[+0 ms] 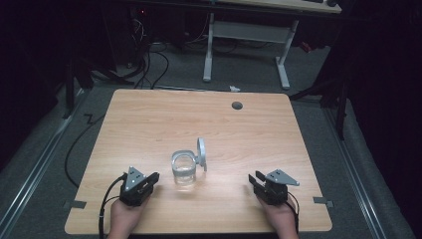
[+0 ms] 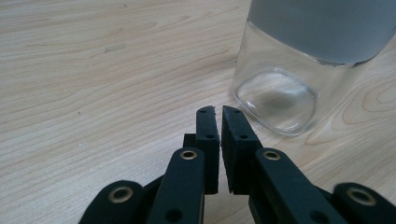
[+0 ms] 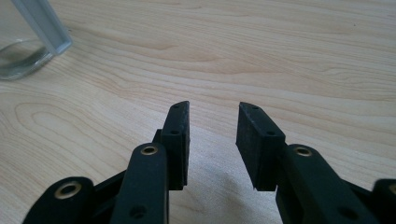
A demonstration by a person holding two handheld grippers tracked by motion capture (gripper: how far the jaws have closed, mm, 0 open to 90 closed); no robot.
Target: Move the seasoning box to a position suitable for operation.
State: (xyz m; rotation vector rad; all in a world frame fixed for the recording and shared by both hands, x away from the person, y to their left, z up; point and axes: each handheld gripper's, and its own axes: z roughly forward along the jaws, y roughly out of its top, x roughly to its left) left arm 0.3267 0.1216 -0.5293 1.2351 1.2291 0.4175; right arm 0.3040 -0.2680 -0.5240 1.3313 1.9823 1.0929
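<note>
— So where is the glass jar sitting?

— Upright on the wooden table, near the front edge and about midway between the two grippers. A round lid is standing on edge just behind it to the right — it looks hinged to the jar, though the high view is too small to be sure.

— And the left gripper?

— A hand is holding it low over the table, just left of the jar. In the left gripper view its jaws are sitting nearly together, only a thin slit between the pads, clamping nothing; the jar's clear base is lying just ahead and to the right.

— The right gripper?

— It is resting well right of the jar, jaws spread apart over bare wood — nothing between them.
</note>
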